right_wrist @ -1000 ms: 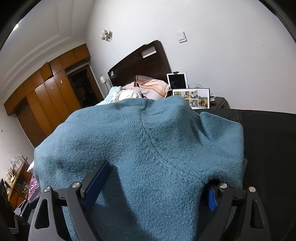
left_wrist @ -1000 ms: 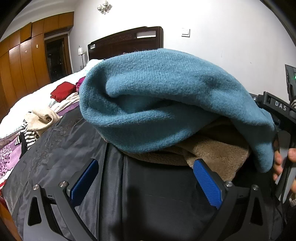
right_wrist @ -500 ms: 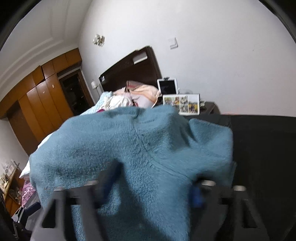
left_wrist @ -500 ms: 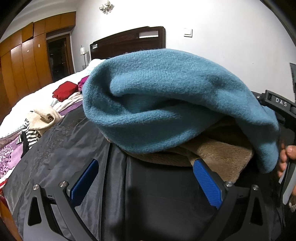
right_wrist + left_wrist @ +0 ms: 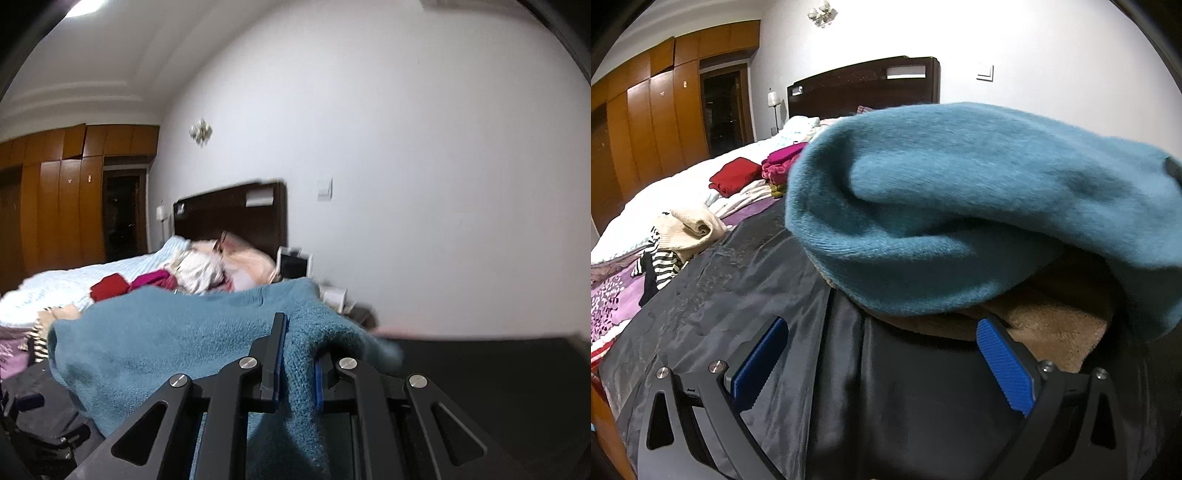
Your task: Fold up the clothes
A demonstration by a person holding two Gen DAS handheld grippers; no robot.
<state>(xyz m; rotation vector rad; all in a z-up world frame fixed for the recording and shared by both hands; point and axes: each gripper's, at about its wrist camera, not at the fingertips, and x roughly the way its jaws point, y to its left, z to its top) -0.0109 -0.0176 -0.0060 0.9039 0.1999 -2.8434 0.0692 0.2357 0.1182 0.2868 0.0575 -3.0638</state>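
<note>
The teal sweater (image 5: 979,221) lay bunched over a tan garment (image 5: 1056,332) on the dark sheet (image 5: 738,288) covering the bed. The right gripper (image 5: 295,373) was pinched on a fold of its edge, lifted off the sheet. The left gripper (image 5: 882,354) sat spread apart, holding nothing, just short of the pile. It looked mid-fold; the next move likely needed the raised edge carried across and laid flat.
</note>
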